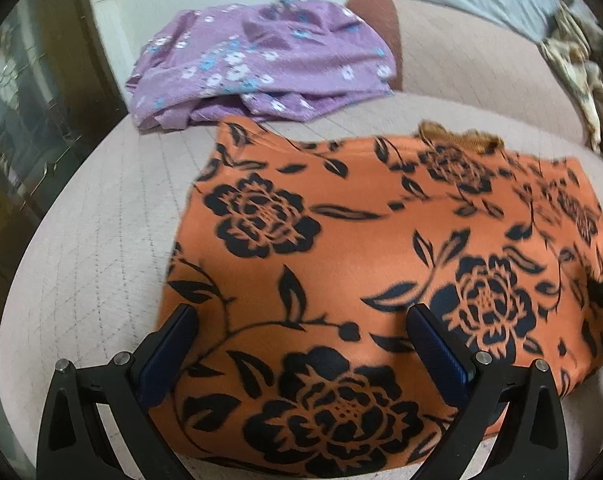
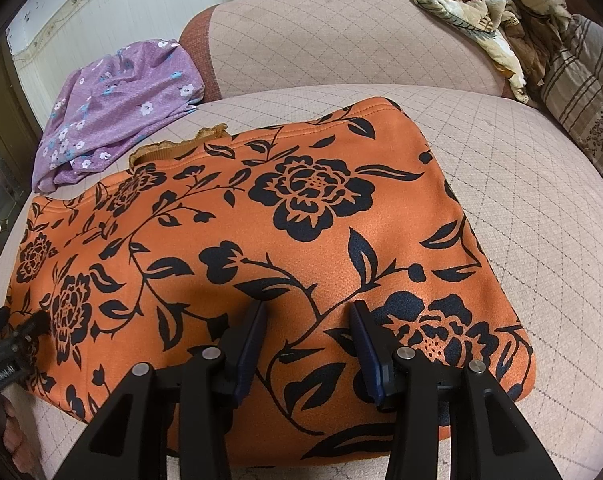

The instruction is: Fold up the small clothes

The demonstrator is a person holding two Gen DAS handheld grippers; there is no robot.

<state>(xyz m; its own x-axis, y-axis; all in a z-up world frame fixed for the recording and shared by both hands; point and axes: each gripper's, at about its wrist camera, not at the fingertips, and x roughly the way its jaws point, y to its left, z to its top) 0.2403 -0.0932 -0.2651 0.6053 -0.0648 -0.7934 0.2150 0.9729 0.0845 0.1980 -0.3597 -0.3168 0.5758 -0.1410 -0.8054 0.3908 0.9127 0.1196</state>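
An orange garment with black flowers [image 1: 341,248] [image 2: 285,240] lies folded flat on the pinkish quilted sofa seat [image 1: 101,240] [image 2: 541,200]. A brown frilled bit [image 2: 169,148] sticks out at its far edge. My left gripper [image 1: 301,312] hovers over the garment's near left part, its jaws wide open with only flat cloth under them. My right gripper [image 2: 307,308] stands over the near right part, its jaws apart and nothing pinched between the pads. In the right wrist view part of the left gripper [image 2: 5,340] shows at the left edge of the picture.
A crumpled purple flowered garment [image 1: 257,64] [image 2: 117,112] lies at the seat's far left corner. Behind the seat rises the sofa backrest [image 2: 341,40]. A crumpled patterned blanket [image 2: 481,12] and a striped cushion [image 2: 581,92] lie at the back right. A glass-fronted cabinet [image 1: 29,120] stands to the left.
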